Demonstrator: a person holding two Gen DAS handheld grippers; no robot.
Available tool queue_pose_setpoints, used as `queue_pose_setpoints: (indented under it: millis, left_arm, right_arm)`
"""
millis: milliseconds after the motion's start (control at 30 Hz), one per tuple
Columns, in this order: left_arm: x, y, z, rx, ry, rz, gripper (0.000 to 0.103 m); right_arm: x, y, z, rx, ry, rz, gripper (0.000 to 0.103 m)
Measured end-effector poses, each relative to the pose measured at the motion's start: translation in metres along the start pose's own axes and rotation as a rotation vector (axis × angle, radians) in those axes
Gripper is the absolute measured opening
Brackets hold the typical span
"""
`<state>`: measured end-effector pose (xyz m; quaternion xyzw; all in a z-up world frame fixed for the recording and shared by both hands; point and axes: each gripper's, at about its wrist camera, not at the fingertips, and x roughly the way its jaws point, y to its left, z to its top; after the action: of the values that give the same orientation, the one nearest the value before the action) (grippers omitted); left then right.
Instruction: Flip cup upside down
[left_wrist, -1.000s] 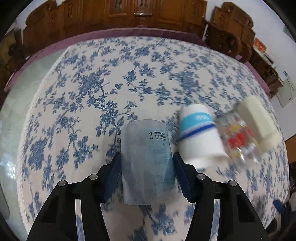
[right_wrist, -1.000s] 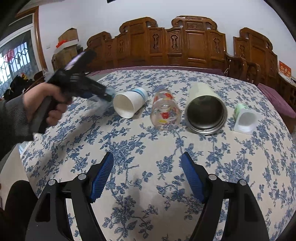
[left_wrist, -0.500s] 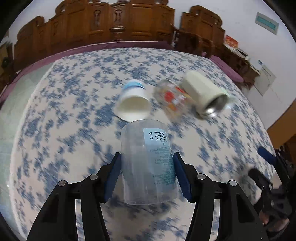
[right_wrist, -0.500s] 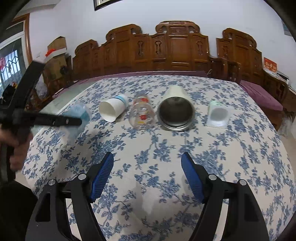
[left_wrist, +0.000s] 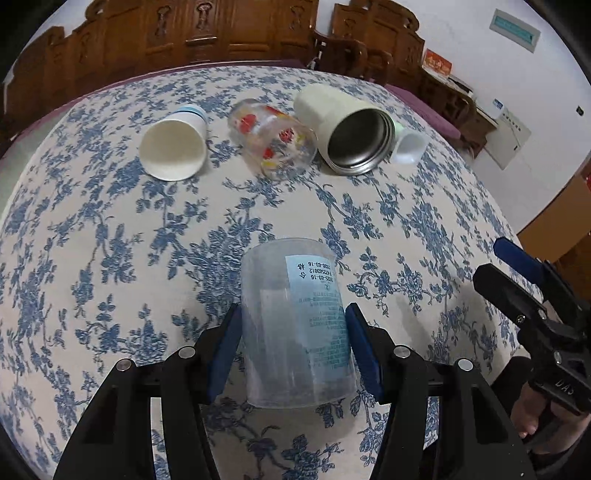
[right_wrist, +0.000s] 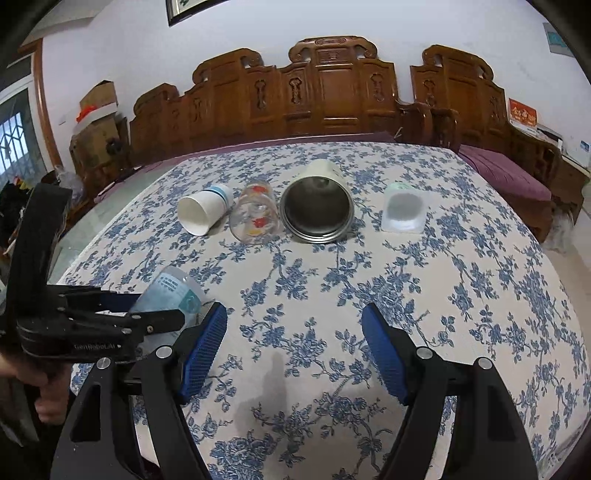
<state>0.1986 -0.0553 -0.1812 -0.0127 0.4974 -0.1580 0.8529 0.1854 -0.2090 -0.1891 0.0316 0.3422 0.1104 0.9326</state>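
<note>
My left gripper (left_wrist: 293, 349) is shut on a clear plastic cup (left_wrist: 295, 325) with a pale blue printed label, gripped by its sides over the near part of the table. In the right wrist view the same cup (right_wrist: 170, 291) shows tilted in the left gripper (right_wrist: 140, 314) at the table's near left. My right gripper (right_wrist: 293, 350) is open and empty above the near middle of the table; it also shows at the right edge of the left wrist view (left_wrist: 524, 280).
A row of things lies on its side at the far part of the floral tablecloth (right_wrist: 406, 280): a white paper cup (right_wrist: 203, 212), a clear glass with red prints (right_wrist: 255, 216), a cream steel-lined tumbler (right_wrist: 317, 205), a small white plastic cup (right_wrist: 402, 208). Carved wooden chairs (right_wrist: 332, 92) stand behind.
My left gripper has swung the clear cup back from the row toward the near left of the table. My right gripper has pulled back a little and stayed open.
</note>
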Motion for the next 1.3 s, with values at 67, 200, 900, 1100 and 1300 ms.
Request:
queue_pose_setpoints:
  millis: [67, 200, 900, 1100, 1300]
  left_arm:
    - [0.004, 0.000, -0.001, 0.002, 0.009, 0.010, 0.055]
    - [0.001, -0.001, -0.001, 0.016, 0.001, 0.032, 0.057]
    - [-0.126, 0.067, -0.025, -0.036, -0.394, 0.258, 0.095]
    - [-0.127, 0.088, -0.029, -0.069, -0.396, 0.265, 0.095]
    - [-0.128, 0.096, -0.030, -0.093, -0.403, 0.256, 0.095]
  right_arm:
    - [0.001, -0.002, 0.000, 0.006, 0.005, 0.002, 0.078]
    - [0.000, 0.000, 0.002, -0.001, 0.008, -0.002, 0.078]
    - [0.031, 0.069, 0.036, -0.034, 0.131, 0.090, 0.078]
    - [0.072, 0.084, 0.036, 0.028, 0.281, 0.108, 0.078]
    - [0.105, 0.086, 0.030, 0.121, 0.427, 0.142, 0.078]
